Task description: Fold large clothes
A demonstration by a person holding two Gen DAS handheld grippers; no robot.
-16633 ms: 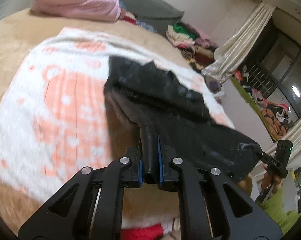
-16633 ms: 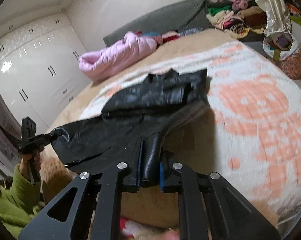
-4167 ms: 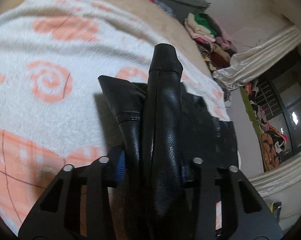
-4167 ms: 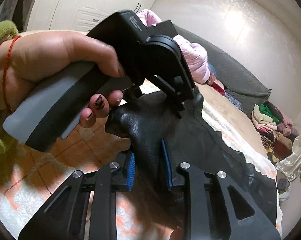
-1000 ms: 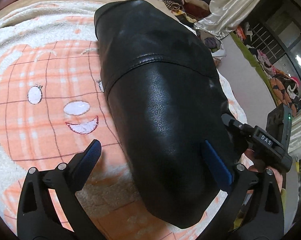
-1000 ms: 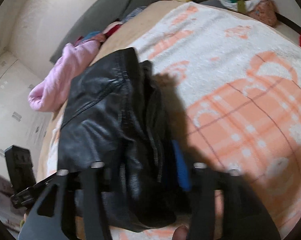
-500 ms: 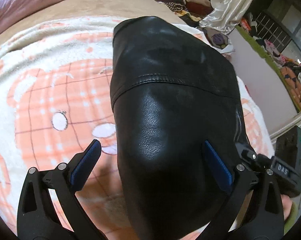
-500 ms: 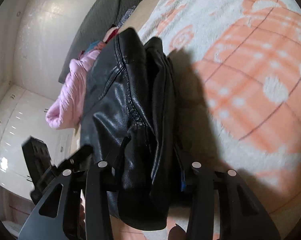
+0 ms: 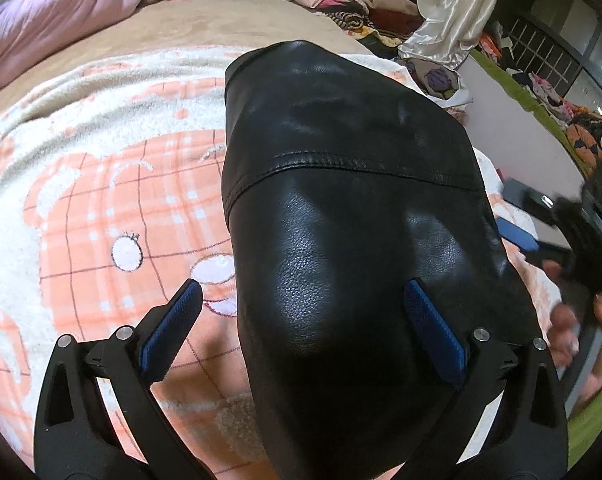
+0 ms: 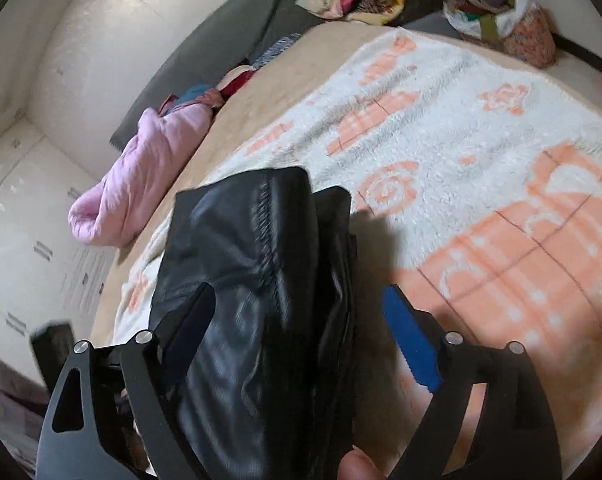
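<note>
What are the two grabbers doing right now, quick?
Left gripper: open wide, the folded black jacket between its pads, not squeezed.
Right gripper: jaws opening, letting go of the jacket's edge.

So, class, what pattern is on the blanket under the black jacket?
White with orange checked cartoon shapes on the blanket; clearest in the left wrist view.

The folded jacket (image 9: 341, 208) at frame centre looked like black leather, glossy and fine-grained, with a stitched seam across it. Under it, the blanket (image 9: 101, 168) was fluffy, matt pile. The left gripper (image 9: 301, 320) was matt black plastic with ribbed blue pads (image 9: 433, 336). The pink quilt (image 9: 49, 20) at upper left looked smooth, puffy cloth; the curtain (image 9: 449, 8) at upper right was satiny.
</note>
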